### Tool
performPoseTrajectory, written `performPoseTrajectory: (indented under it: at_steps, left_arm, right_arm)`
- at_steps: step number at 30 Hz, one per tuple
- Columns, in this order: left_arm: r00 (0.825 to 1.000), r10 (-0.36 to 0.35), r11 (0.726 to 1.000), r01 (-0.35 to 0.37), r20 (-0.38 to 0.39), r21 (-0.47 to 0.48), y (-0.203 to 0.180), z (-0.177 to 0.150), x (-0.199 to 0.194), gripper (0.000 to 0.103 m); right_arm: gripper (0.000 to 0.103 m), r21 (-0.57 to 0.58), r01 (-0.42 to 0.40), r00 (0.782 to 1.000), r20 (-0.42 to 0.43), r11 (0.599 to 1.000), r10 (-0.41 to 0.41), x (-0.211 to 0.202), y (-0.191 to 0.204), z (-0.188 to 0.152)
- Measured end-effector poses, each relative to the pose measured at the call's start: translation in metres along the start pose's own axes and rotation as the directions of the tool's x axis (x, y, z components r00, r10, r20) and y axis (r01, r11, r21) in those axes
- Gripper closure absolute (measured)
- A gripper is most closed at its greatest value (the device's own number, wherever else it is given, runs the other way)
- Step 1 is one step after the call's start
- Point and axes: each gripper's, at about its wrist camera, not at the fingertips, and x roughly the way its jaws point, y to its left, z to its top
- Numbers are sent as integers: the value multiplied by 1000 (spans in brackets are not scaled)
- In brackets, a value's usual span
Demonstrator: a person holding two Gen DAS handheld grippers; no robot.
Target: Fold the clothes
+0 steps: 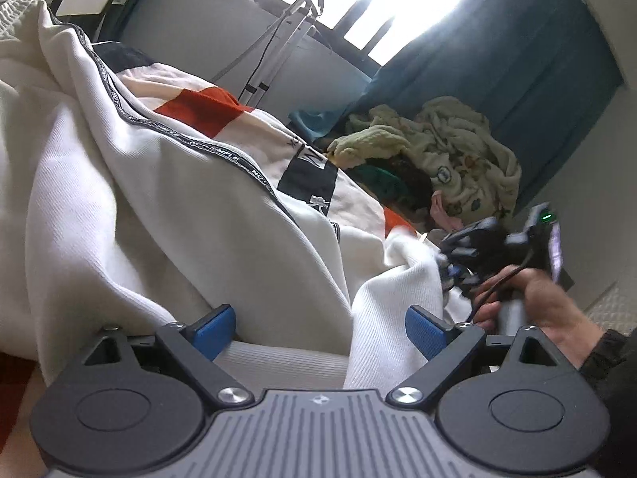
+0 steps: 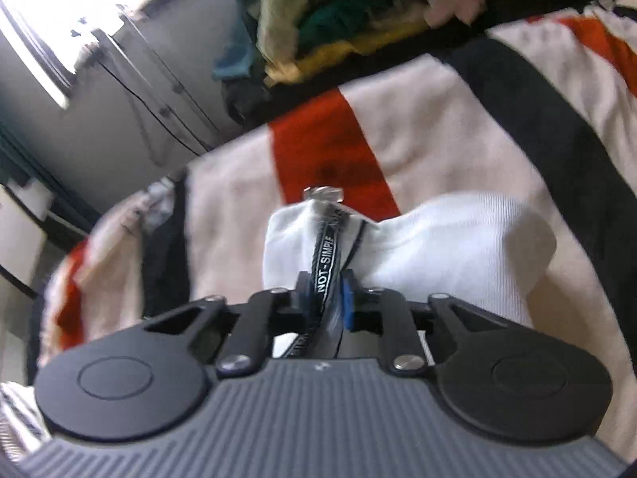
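A white zip-up garment (image 1: 159,183) with black "NOT SIMPLE" tape trim is bunched up across the left wrist view. My left gripper (image 1: 318,328) is open, its blue pads (image 1: 213,328) wide apart, and folds of the white cloth hang between and just beyond them. At the right of that view a hand (image 1: 533,302) holds my right gripper (image 1: 448,265) against the garment's far edge. In the right wrist view my right gripper (image 2: 326,294) is shut on the white garment (image 2: 438,247) at its taped zipper edge, and the metal zipper pull (image 2: 323,193) sticks out past the fingers.
A cream, red and black striped blanket (image 2: 398,127) covers the bed under the garment. A heap of other clothes (image 1: 438,147) lies at the bed's far end by a teal curtain (image 1: 517,59). A stand with cables (image 1: 286,40) is by the bright window.
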Motion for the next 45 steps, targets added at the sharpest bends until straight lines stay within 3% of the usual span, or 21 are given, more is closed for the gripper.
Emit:
performPoseTrajectory:
  at_steps: [3,5,7,10,13,14,15,16,20,22,25,29,32,34,35,39,43,45]
  left_arm:
    - [1000,-11,1000,11,10,0,-6,-1,-9,10]
    - [999,-25,1000,25,30,0,-9,-2,-18,10]
    - [998,-30,999,29,61,20,-15,-3,-29,10]
    - [995,-31,997,25,99,68,-25,-5,-43,10]
    - [994,-48,995,38,103,96,-36,-11,-54,10]
    - [993,-49,994,38,104,105,-40,-12,-57,10]
    - [994,-43,993,31,103,112,-43,-14,-60,11]
    - [995,-37,993,26,96,115,-45,-17,-62,11]
    - [999,-22,995,17,47,96,-45,-23,-67,11]
    - [1000,-8,997,5,29,82,-41,-26,-70,11]
    - [999,32,999,-33,1,30,-29,-27,-73,11]
    - [995,81,992,-86,-52,-95,-1,-20,-78,11]
    - [987,148,965,-158,-62,-210,31,-9,-94,11]
    - [980,182,930,-196,-75,-312,57,-4,-107,11]
    - [978,190,906,-208,-86,-369,72,1,-114,10]
    - [973,207,808,-231,-107,-542,126,14,-134,10]
    - [965,246,759,-251,-92,-601,165,22,-140,11]
    - [963,256,718,-246,-81,-651,184,22,-138,19]
  right_arm:
    - [90,-3,-64,990,128,998,64,-49,2,16]
    - [90,5,-124,967,226,992,120,-89,-4,29]
    - [90,6,-193,926,333,981,180,-131,-20,38]
    - [90,-2,-274,842,483,962,241,-191,-55,42]
    - [89,47,-280,779,594,959,198,-229,-108,24]
    - [88,84,-267,775,611,960,162,-235,-130,12]
    - [87,127,-251,777,618,960,121,-241,-152,0]
    - [87,180,-235,793,604,955,81,-243,-174,-13]
    - [87,406,-136,901,430,904,-58,-232,-258,-70]
    - [87,539,-115,942,325,835,-80,-224,-286,-93]
    - [87,720,-69,983,165,691,-74,-212,-326,-125]
    - [83,763,-101,983,175,638,-53,-220,-331,-133]
    - [60,783,-133,980,197,607,-40,-228,-331,-136]
    - [32,796,-145,977,209,587,-43,-235,-333,-138]
    - [29,802,-138,976,211,581,-60,-240,-335,-140]
    - [28,799,-114,966,228,590,-123,-250,-344,-137]
    - [28,792,-70,952,234,606,-195,-256,-348,-133]
    - [28,791,-54,950,228,610,-212,-256,-348,-132]
